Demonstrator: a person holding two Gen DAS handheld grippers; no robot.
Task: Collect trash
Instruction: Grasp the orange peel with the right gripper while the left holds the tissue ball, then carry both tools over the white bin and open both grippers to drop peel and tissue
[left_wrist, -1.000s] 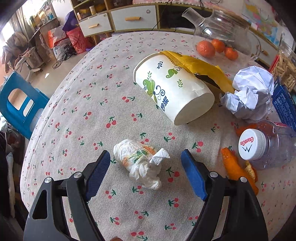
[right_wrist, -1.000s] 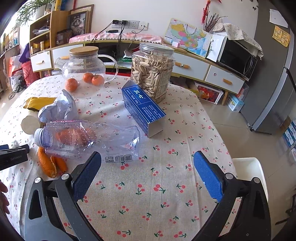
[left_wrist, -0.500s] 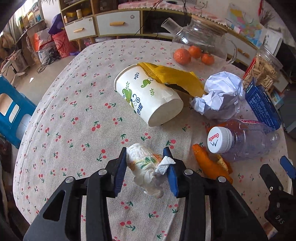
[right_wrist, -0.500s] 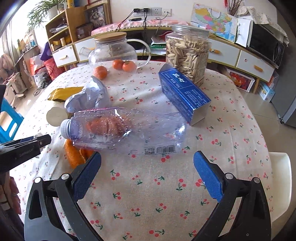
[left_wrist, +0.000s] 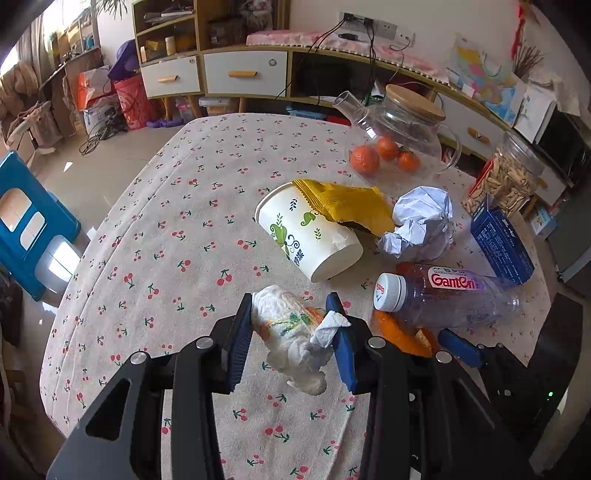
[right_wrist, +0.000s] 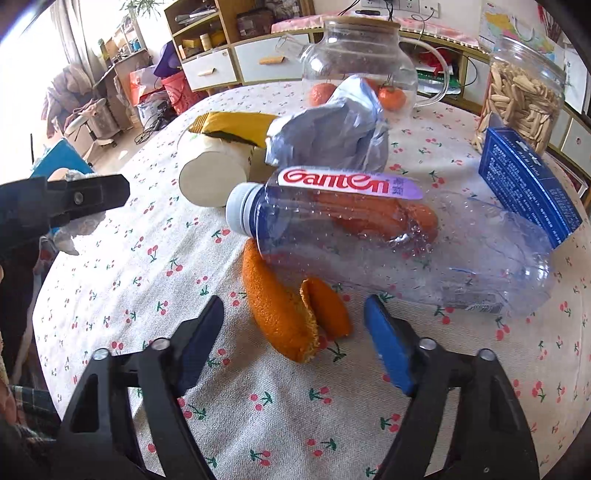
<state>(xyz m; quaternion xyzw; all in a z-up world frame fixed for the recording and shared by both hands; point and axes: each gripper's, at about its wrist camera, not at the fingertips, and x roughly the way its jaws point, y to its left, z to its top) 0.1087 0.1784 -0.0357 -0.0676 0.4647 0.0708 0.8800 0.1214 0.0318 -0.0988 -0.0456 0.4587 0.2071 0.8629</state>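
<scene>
My left gripper (left_wrist: 291, 332) is shut on a crumpled white tissue (left_wrist: 291, 332) and holds it above the cherry-print tablecloth (left_wrist: 166, 258). My right gripper (right_wrist: 295, 332) is open, its jaws on either side of orange peel (right_wrist: 284, 310) lying on the cloth. Just behind the peel lies an empty Ganten plastic bottle (right_wrist: 388, 236), also in the left wrist view (left_wrist: 443, 295). A tipped paper cup (left_wrist: 306, 240), a yellow wrapper (left_wrist: 347, 203) and a crumpled paper ball (left_wrist: 421, 221) lie further back.
A glass teapot (left_wrist: 399, 122), three tangerines (left_wrist: 365, 158), a jar of seeds (right_wrist: 524, 88) and a blue box (right_wrist: 528, 184) stand at the back and right. A blue stool (left_wrist: 26, 221) is on the floor beyond the table's left edge.
My left gripper closed on the tissue and lifted it. My right gripper moved left and down to the orange peel, narrowing its jaws somewhat.
</scene>
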